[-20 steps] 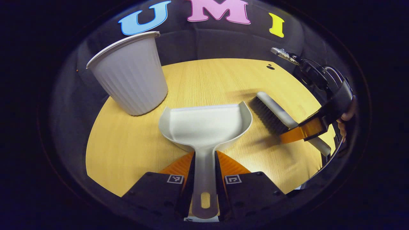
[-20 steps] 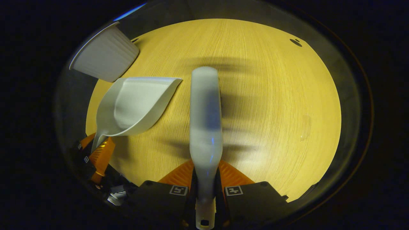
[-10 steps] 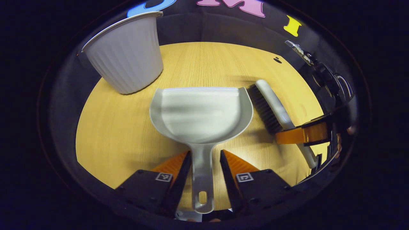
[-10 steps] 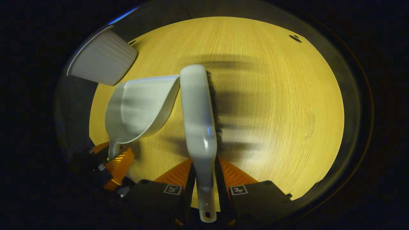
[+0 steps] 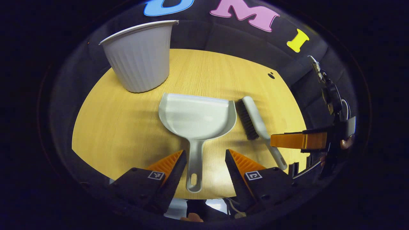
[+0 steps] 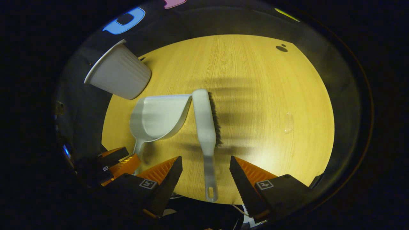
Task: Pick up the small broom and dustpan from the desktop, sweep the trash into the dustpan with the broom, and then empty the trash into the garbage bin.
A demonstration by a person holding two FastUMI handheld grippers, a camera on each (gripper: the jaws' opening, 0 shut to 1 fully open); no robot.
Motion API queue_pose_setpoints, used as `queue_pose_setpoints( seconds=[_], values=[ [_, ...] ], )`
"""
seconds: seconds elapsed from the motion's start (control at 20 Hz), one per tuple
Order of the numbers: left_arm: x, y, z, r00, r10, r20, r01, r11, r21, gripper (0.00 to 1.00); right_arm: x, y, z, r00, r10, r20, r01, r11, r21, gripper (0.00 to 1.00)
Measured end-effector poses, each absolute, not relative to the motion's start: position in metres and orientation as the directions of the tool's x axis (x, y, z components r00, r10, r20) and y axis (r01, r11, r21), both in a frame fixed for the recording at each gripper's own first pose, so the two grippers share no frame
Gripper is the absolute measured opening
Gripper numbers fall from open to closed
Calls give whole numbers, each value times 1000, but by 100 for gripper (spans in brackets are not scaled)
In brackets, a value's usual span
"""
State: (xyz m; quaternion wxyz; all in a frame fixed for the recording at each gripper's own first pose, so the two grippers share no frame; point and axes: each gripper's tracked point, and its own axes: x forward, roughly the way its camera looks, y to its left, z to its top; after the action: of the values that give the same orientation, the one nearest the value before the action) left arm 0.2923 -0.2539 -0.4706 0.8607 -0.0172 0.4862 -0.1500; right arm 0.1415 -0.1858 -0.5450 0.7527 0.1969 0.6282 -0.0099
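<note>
The pale grey dustpan [image 5: 196, 116] lies flat on the wooden desktop [image 5: 121, 127], its handle pointing back between the spread fingers of my left gripper [image 5: 204, 159], which is open and touches nothing. Just right of the pan lies the small broom [image 5: 252, 119], bristles toward the pan. In the right gripper view the broom [image 6: 204, 118] rests with its handle between the wide-apart fingers of my right gripper [image 6: 204, 161], open and clear of it. The dustpan [image 6: 159, 116] sits against the broom's left side.
A white ribbed garbage bin [image 5: 140, 57] stands upright at the far left of the desktop; the same bin [image 6: 119, 75] appears in the right gripper view. The right gripper [image 5: 300, 140] shows at the desk's right edge, the left gripper [image 6: 118, 159] at lower left. A small dark hole [image 5: 271, 75] marks the far edge.
Both grippers have opened and drawn back. The dustpan and the broom were let go and now lie side by side on the desktop.
</note>
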Motion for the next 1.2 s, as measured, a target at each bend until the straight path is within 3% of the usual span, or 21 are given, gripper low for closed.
queue_pose_setpoints(
  seconds=[0.35, 0.6, 0.8, 0.85, 0.9, 1.05, 1.2],
  values=[
    [287, -257, -337, 726, -420, -545, 384, 904, -185, 75, 173, -186, -410, 611, 91, -787, 123, 970, 208, 95],
    [279, -235, -237, 894, -369, -254, 382, 924, 0, 74, 191, -160, -337, 818, 49, -574, -1, 996, 84, 95],
    [258, -216, -186, 917, -373, -145, 377, 926, 1, 74, 201, -157, -309, 907, 73, -415, 1, 985, 173, 96],
    [252, -209, -178, 919, -376, -116, 378, 926, -2, 74, 202, -162, -309, 916, 49, -398, 17, 987, 161, 92],
    [247, -198, -168, 926, -369, -81, 370, 929, 5, 74, 203, -169, -312, 920, 17, -392, 38, 990, 132, 96],
    [236, -182, -130, 932, -361, 44, 359, 932, 44, 72, 201, -185, -296, 947, -32, -320, 70, 992, 107, 96],
    [225, -191, -128, 916, -398, 49, 396, 917, 46, 72, 194, -189, -267, 971, -77, -224, 102, 989, 104, 95]
  ],
)
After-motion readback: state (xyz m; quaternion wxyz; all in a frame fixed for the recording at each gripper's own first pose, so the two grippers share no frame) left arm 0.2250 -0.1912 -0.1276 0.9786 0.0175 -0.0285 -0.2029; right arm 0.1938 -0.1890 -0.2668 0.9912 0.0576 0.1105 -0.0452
